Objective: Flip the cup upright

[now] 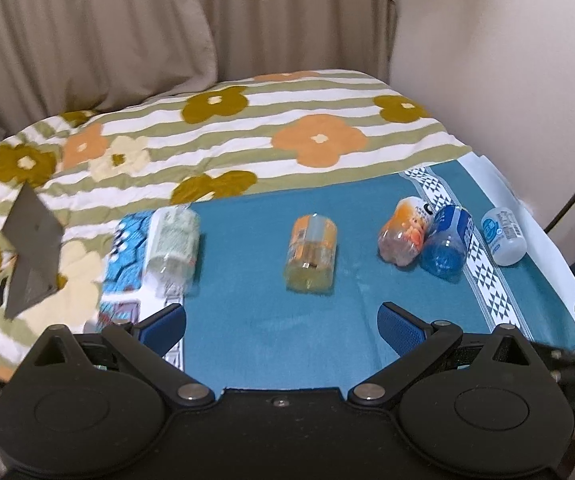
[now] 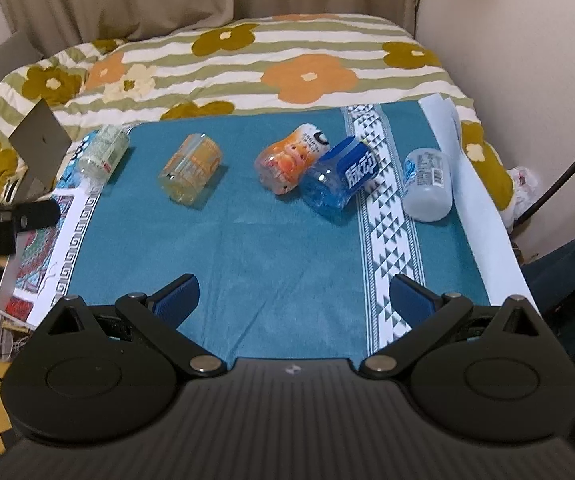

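Several cut-bottle cups lie on their sides in a row on a teal cloth (image 1: 271,332) (image 2: 247,260). From the left: a pale green cup (image 1: 172,245) (image 2: 102,153), a yellow-orange cup (image 1: 311,253) (image 2: 190,174), an orange cup (image 1: 405,235) (image 2: 292,160) touching a blue cup (image 1: 445,242) (image 2: 339,174), and a white cup (image 1: 503,236) (image 2: 427,184). My left gripper (image 1: 281,326) is open and empty, short of the yellow-orange cup. My right gripper (image 2: 293,300) is open and empty, short of the orange and blue cups.
A striped flowered blanket (image 1: 247,128) (image 2: 271,64) covers the far half of the surface, with curtains behind. A grey card (image 1: 31,248) (image 2: 39,140) stands at the left. A patterned mat (image 2: 39,256) lies at the cloth's left edge. A wall (image 2: 527,60) is on the right.
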Demonstrator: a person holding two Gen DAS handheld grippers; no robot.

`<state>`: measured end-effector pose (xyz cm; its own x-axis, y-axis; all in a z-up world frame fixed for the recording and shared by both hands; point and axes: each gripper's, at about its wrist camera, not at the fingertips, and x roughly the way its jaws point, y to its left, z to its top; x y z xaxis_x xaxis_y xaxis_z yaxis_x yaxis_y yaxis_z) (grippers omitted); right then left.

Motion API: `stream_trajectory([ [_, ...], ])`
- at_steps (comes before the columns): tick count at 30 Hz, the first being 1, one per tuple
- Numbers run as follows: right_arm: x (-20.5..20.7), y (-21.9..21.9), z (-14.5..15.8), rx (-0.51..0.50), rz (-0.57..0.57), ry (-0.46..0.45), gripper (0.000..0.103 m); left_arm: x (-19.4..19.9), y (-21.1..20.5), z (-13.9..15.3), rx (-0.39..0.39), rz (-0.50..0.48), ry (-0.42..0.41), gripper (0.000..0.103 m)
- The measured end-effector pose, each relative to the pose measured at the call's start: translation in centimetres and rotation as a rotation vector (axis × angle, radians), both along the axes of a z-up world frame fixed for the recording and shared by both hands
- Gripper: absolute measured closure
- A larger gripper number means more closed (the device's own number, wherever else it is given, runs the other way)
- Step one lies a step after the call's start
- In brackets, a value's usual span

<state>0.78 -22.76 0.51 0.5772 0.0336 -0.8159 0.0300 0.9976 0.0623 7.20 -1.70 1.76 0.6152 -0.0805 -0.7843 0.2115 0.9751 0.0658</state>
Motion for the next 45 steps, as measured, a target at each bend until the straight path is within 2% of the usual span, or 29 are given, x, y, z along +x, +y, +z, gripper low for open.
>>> stream_trajectory([
  [7,1.4,-1.3,-2.0,0.084,-0.079,0.000,0.000,7.3,-1.8,-2.4,0.006,-0.099,0.082,0.000],
  [10,2.0,-1.3,-2.9,0.115,-0.068,-0.005,0.000,10.1,-2.4,-4.0,0.003,-0.128,0.134,0.000],
  [13,3.0,-1.5,-4.0,0.153,-0.067,0.034,0.000,12.9,-3.0,-6.2,0.007,-0.148,0.203,0.000],
  [22,4.2,-0.5,-6.2,0.144,-0.078,0.030,0.000,18.2,-4.0,-11.8,0.014,-0.175,0.349,0.007],
  [30,4.6,-0.3,-7.9,0.151,-0.114,0.062,0.000,20.0,-4.3,-14.5,0.015,-0.190,0.432,0.015],
  [32,4.7,-0.4,-8.1,0.153,-0.124,0.067,0.000,20.3,-4.4,-15.1,0.016,-0.192,0.448,0.020],
  [35,4.7,-0.6,-8.4,0.160,-0.140,0.071,0.000,20.6,-4.3,-15.8,0.007,-0.194,0.485,0.038],
  [45,4.8,-0.4,-8.2,0.178,-0.153,0.058,0.000,20.1,-4.0,-15.2,-0.022,-0.179,0.501,0.040],
])
